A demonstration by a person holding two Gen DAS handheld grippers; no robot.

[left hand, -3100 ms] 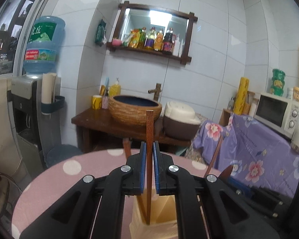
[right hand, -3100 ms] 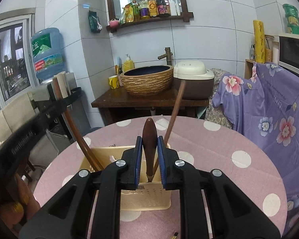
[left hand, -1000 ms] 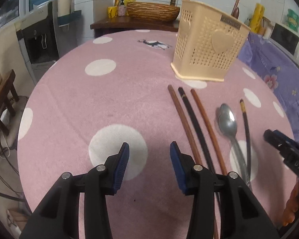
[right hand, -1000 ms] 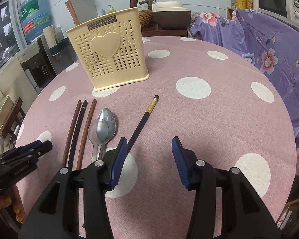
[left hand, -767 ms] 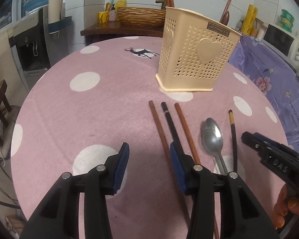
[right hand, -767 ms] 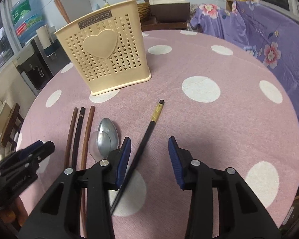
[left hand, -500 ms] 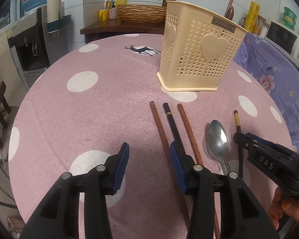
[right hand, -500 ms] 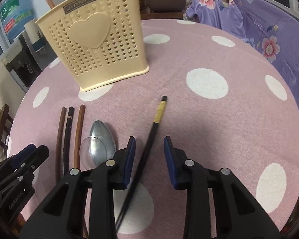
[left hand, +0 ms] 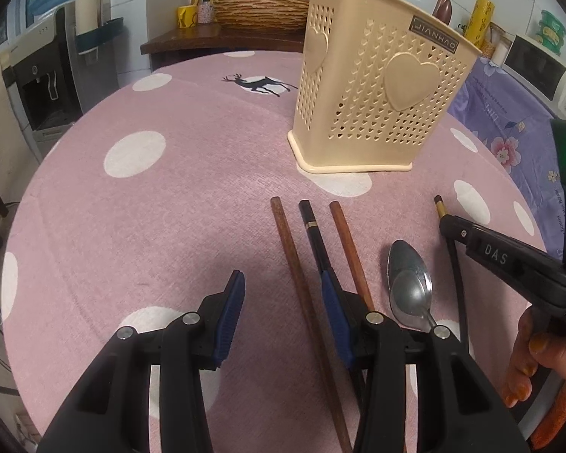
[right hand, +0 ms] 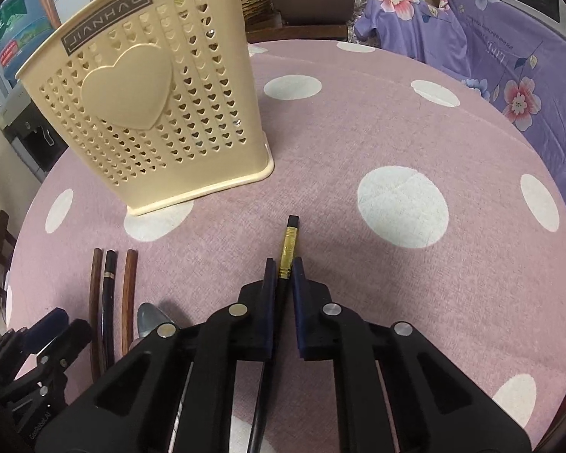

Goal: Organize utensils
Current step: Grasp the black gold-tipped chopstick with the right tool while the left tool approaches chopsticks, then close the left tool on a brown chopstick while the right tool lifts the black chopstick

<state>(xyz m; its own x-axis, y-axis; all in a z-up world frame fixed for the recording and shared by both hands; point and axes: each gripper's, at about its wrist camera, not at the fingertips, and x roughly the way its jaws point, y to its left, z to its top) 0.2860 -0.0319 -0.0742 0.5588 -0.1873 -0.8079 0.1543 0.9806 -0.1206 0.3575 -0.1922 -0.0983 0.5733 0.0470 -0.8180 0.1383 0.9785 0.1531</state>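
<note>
Right wrist view: right tool [right hand: 282, 264] just closed onto gold-banded black chopstick [right hand: 289, 239]; left tool [left hand: 283, 298] apart, empty.

We see pink tablecloth [right hand: 358, 120] with white polka dots, one dot bearing black deer print [left hand: 258, 83]. Cream utensil holder [right hand: 139, 113], heart-shaped perforations, raised hearts. We note two brown chopsticks [left hand: 294, 264] flanking black one [left hand: 313, 232]; black chopstick with gold band [right hand: 288, 243]; silver spoons [left hand: 409, 283]; purple floral cloth [right hand: 490, 49].
</note>
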